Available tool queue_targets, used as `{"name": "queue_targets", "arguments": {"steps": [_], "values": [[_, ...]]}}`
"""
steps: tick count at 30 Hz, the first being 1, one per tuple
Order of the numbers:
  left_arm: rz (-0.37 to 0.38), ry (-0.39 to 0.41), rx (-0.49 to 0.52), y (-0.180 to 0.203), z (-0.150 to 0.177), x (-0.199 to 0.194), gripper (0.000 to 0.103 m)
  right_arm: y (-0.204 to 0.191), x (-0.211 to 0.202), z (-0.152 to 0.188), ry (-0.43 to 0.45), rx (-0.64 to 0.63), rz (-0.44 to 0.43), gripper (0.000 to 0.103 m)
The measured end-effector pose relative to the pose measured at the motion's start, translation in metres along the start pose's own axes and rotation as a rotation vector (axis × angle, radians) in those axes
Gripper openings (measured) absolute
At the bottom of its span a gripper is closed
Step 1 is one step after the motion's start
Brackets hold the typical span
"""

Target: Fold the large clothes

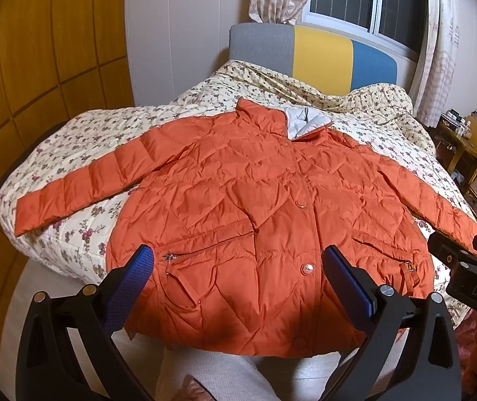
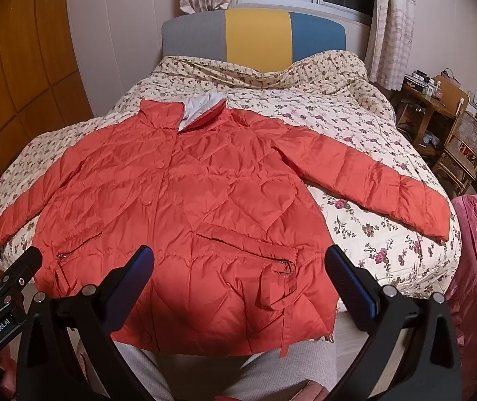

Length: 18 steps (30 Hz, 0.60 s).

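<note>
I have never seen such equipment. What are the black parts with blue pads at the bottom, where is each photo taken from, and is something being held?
They are two hand-held grippers, one in each of a person's hands, each carrying a camera looking along its fingers. One picture is from the left gripper, the other from the right gripper. Both are open and hold nothing. An orange quilted jacket lies spread flat, front up and buttoned, sleeves out, on a flowered bedspread.

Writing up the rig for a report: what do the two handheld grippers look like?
Both match: the left gripper and right gripper have black plastic frames with silver screw heads and two fingers faced with textured blue pads. White lettering marks their sides: GenRobot.AI on the left, DAS on the right.
</note>
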<state>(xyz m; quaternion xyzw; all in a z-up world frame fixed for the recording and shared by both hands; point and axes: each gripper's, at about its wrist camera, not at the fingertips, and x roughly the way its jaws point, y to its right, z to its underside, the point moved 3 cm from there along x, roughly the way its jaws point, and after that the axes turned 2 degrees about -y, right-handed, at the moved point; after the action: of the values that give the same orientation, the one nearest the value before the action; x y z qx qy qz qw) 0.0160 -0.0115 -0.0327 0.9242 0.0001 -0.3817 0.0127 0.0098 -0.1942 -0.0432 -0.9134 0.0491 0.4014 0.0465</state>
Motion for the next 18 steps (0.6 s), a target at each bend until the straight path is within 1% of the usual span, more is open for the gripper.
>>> {"name": "queue_targets", "arguments": {"steps": [11,18], "values": [[0.008,-0.031,0.001,-0.003,-0.002,0.009,0.100,0.002,0.007,-0.001,-0.017,0.001,0.006,0.101],[0.010,-0.057,0.011,-0.002,-0.009,0.022,0.100,0.009,0.022,-0.009,-0.033,0.005,0.019,0.101]]}}
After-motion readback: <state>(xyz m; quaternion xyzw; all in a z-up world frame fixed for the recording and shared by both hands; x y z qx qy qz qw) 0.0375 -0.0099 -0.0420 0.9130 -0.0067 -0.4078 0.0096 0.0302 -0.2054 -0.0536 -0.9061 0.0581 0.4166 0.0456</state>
